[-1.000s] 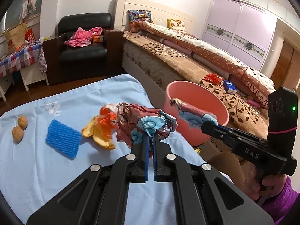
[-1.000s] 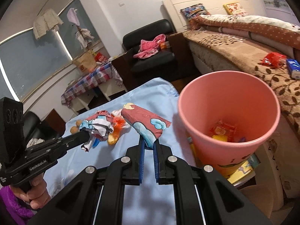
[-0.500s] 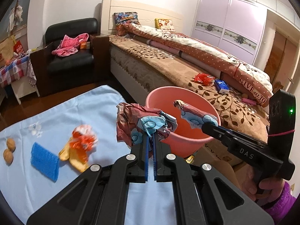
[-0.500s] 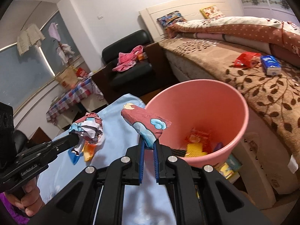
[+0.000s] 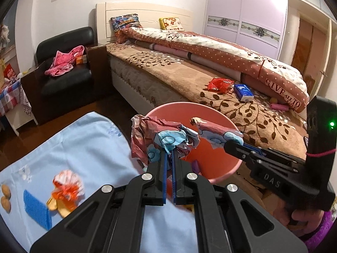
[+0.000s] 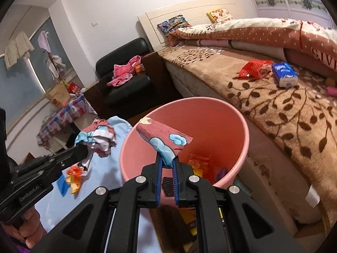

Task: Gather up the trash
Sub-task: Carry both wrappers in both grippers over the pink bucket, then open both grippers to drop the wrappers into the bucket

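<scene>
Right gripper (image 6: 167, 164) pinches a flat red wrapper (image 6: 164, 137) over the pink bin (image 6: 242, 126); I note my left gripper (image 5: 168, 158) clamps a crumpled wrapper wad (image 5: 160, 137) at the rim. Only the right view shows packets lying inside. Both have closed on the bin since a second ago.

My left gripper (image 5: 168, 154) holds a crumpled wrapper (image 5: 160, 139) at the near rim of the bin (image 5: 227, 168); my right gripper (image 6: 167, 160) holds a flat wrapper (image 6: 164, 136) over its opening. More wrappers (image 6: 198, 164) lie inside. The bed (image 5: 189, 80) stands behind the bin, the table (image 5: 84, 143) to its left, with a sponge (image 5: 36, 209) and nuts (image 5: 5, 196) on it.
</scene>
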`<state>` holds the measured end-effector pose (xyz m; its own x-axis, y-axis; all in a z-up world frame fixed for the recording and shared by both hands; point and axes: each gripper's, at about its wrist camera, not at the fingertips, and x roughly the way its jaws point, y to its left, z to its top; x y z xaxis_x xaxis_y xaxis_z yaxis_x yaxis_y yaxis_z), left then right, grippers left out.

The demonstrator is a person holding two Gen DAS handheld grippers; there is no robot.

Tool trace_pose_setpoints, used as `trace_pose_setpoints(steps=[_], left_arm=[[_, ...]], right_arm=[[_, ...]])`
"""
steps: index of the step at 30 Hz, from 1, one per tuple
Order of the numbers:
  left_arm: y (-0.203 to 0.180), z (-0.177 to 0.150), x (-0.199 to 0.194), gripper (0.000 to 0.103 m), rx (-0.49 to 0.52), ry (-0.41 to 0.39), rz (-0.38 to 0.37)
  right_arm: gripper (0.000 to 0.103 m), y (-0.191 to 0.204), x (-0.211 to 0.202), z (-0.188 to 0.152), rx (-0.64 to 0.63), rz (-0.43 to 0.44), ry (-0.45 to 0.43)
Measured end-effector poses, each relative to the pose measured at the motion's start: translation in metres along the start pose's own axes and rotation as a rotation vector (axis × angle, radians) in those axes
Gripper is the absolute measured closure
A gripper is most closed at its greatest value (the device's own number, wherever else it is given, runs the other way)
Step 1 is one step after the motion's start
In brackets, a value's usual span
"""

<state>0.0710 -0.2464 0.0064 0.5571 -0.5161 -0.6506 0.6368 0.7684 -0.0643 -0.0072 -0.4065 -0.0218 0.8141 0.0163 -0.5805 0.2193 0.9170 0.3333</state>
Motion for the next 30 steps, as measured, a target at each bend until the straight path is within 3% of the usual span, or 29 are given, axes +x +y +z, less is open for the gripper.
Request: trace_pose_setpoints(steps=[17, 30], left_arm=[[-0.018, 0.013, 0.065, 0.1, 0.044, 0.072, 0.012], [-0.02, 0.011, 0.077, 0.099, 0.034, 0.093, -0.003]], right_arm=[[0.094, -0.005, 0.029, 0.007, -0.04, -0.089, 0.033], [0.094, -0.006, 0.041, 0.007, -0.035, -0.1, 0.058]])
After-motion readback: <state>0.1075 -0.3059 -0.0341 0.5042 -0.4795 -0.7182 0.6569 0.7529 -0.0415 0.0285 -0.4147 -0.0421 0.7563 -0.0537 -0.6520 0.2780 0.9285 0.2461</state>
